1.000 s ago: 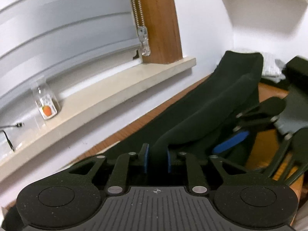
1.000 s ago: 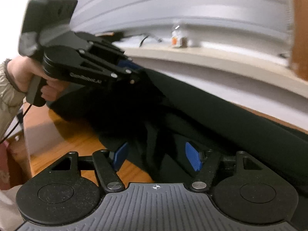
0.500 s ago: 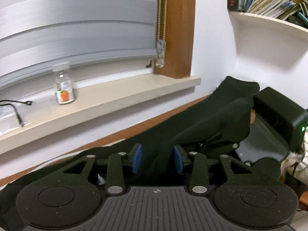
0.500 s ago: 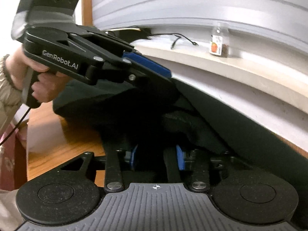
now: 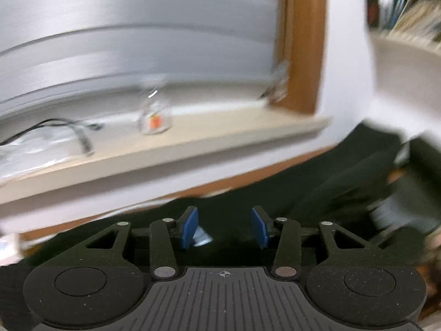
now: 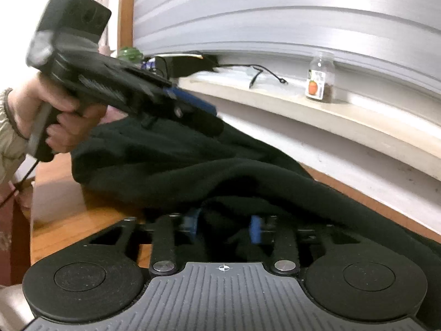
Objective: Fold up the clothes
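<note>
A black fleece garment [image 6: 193, 165] lies heaped along the wooden table [image 6: 82, 220] under the windowsill. In the right wrist view my right gripper [image 6: 223, 226] has its blue pads pressed into a thick fold of the cloth, which drapes over the fingertips. A hand [image 6: 63, 127] holds my left gripper [image 6: 201, 113] just above the garment's left end. In the blurred left wrist view the left gripper [image 5: 224, 226] stands open, and the black garment [image 5: 317, 190] lies below its pads and stretches away to the right.
A windowsill [image 6: 358, 115] runs behind the table, with a small glass jar [image 6: 319, 80] with an orange label and a black cable [image 6: 261, 71] on it. Closed blinds hang above. A shelf with books [image 5: 408, 13] is at the upper right of the left wrist view.
My left gripper let go of the cloth, spread its pads and swung left. The right gripper's pads closed from wide apart onto a fold of the garment.
</note>
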A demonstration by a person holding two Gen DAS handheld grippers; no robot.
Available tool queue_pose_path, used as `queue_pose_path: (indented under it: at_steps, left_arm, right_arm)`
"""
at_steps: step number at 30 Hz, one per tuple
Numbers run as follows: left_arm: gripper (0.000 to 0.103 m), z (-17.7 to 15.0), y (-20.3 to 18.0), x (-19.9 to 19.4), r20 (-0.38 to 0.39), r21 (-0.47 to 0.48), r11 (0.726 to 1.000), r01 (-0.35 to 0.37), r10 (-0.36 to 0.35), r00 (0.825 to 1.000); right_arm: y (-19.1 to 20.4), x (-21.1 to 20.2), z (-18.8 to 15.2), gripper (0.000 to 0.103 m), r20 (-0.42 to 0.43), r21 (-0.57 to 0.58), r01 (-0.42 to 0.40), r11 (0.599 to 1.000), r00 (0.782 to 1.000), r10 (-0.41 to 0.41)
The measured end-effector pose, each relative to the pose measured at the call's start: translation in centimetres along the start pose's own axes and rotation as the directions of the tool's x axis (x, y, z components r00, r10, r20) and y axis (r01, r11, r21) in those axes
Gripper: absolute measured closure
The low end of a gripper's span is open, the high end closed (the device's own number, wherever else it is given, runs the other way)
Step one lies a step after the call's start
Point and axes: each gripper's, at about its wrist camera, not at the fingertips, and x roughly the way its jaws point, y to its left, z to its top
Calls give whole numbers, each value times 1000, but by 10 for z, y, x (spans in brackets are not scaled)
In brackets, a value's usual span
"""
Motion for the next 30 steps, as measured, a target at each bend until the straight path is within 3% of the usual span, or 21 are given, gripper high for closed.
queue_pose_path:
  at_steps: [3, 9, 11, 14, 18, 23, 25, 30]
  left_arm:
    - [56, -5, 11, 7, -19, -4, 999, -46, 46, 999]
    - [57, -15, 38, 27, -33, -12, 998, -68, 67, 997]
    - [57, -19, 40, 31, -41, -8, 997, -75, 75, 996]
    - [57, -24, 39, 33, -43, 8, 996, -93, 94, 995]
    - [58, -20, 32, 42, -78, 41, 989, -139, 142, 987]
    - [58, -18, 25, 48, -98, 108, 981, -164, 174, 980]
    - [58, -22, 26, 48, -81, 104, 980, -168, 177, 981]
    - [58, -27, 26, 46, -58, 102, 980, -174, 180, 982]
  right_arm:
    - [2, 0, -1, 73, -26, -28, 0, 1000, 1000, -1]
    - [5, 11, -1, 57, -54, -37, 11, 999, 998, -13]
    - [4, 13, -1, 73, -67, -9, -3, 1000, 998, 2]
    - [4, 5, -3, 82, -63, 30, -29, 999, 998, 31]
    - [18, -36, -7, 86, -9, 49, -90, 995, 996, 91]
    - [50, -84, -21, 89, -10, 28, -99, 995, 995, 99]
    - [59, -92, -31, 93, -26, 38, -131, 991, 991, 132]
    - [73, -93, -49, 93, -9, 68, -99, 993, 995, 100]
